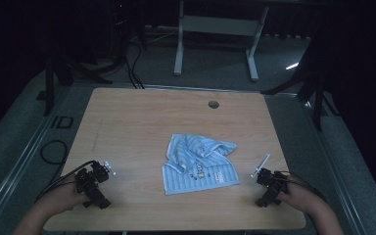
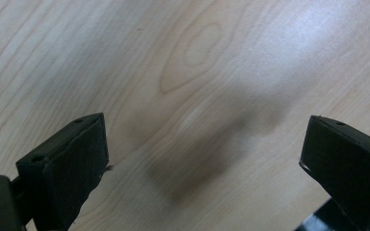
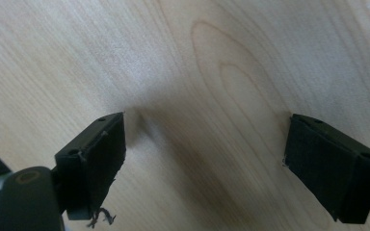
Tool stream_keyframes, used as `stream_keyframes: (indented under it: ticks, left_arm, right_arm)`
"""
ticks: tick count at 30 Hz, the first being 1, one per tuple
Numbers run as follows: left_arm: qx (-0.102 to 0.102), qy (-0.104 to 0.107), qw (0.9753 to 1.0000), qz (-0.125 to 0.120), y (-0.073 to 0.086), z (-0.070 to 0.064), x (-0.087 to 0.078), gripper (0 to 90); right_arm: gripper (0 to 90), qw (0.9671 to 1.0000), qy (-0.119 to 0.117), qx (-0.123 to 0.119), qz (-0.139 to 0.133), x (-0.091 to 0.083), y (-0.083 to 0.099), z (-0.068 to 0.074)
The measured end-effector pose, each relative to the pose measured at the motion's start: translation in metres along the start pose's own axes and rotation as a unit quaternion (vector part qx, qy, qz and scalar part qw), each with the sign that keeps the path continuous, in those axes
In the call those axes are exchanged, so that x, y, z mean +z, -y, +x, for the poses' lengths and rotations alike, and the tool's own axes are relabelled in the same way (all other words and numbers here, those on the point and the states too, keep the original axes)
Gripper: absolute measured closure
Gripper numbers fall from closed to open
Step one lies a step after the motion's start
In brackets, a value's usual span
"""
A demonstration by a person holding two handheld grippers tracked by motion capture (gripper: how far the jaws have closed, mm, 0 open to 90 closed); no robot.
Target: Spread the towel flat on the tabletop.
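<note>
Crumpled striped cloth [image 1: 199, 164] seen mid-desk [image 1: 127, 122], untouched. Left tongs [image 1: 94, 183] and right tongs [image 1: 270, 187] held released, empty, at near corners (start judged). Reach toward cloth edges likely required.

Crumpled blue striped cloth [image 1: 199, 164] lies mid-table, partly folded.

Bare table [image 1: 127, 122] lies open all round the crumpled cloth [image 1: 198, 164] at centre.

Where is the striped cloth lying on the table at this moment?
In the high view, the blue striped cloth lies crumpled near the middle of the wooden table, between the left gripper and the right gripper, touching neither.
</note>
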State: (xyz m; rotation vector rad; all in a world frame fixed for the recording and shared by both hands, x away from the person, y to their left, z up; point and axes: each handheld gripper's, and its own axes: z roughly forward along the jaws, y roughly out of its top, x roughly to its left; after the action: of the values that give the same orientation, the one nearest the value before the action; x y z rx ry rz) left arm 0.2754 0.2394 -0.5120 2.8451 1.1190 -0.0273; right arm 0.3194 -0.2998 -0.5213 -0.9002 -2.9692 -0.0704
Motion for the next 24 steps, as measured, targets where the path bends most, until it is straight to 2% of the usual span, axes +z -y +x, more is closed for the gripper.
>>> stream_keyframes:
  ticks: [2,4,5,9,11,15,16,19,20,24]
  left_arm:
    - [0.025,0.009,0.9995,0.017,-0.009,-0.007,-0.002,2.6]
    - [0.030,0.015,0.9993,0.018,-0.011,-0.009,-0.003,2.6]
    - [0.042,0.018,0.9988,0.020,-0.017,-0.014,-0.003,2.5]
    - [0.051,0.009,0.9985,0.016,-0.027,-0.018,-0.003,2.5]
    - [0.054,0.016,0.9983,0.013,-0.031,-0.019,-0.002,2.6]
    - [0.070,0.012,0.9973,0.014,-0.042,-0.022,0.000,4.9]
    - [0.075,0.010,0.9971,0.010,-0.048,-0.023,0.001,5.1]
    - [0.079,0.016,0.9967,0.000,-0.055,-0.023,0.001,6.1]
    - [0.082,0.021,0.9964,-0.006,-0.059,-0.023,0.001,10.3]
    - [0.096,0.020,0.9948,-0.028,-0.074,-0.026,-0.002,14.0]
  right_arm:
    - [13.8,0.9999,0.000,-0.003,0.015,-0.003,-0.004,-0.001]
    - [13.8,0.9996,0.006,-0.013,0.022,-0.006,-0.009,0.000]
    - [14.4,0.9996,0.005,-0.015,0.023,-0.008,-0.012,-0.001]
    - [14.6,0.9997,-0.003,-0.022,0.011,-0.015,-0.019,0.001]
    - [13.9,0.9996,-0.002,-0.029,0.003,-0.015,-0.022,0.004]
    - [13.3,0.9995,-0.006,-0.031,0.004,-0.012,-0.026,0.007]
    - [13.3,0.9995,0.001,-0.032,0.006,-0.011,-0.029,0.007]
    - [13.7,0.9994,0.001,-0.034,0.001,-0.010,-0.033,0.006]
    - [14.2,0.9994,0.000,-0.035,-0.001,-0.009,-0.037,0.006]
    - [17.8,0.9988,0.005,-0.048,-0.002,-0.009,-0.044,0.007]
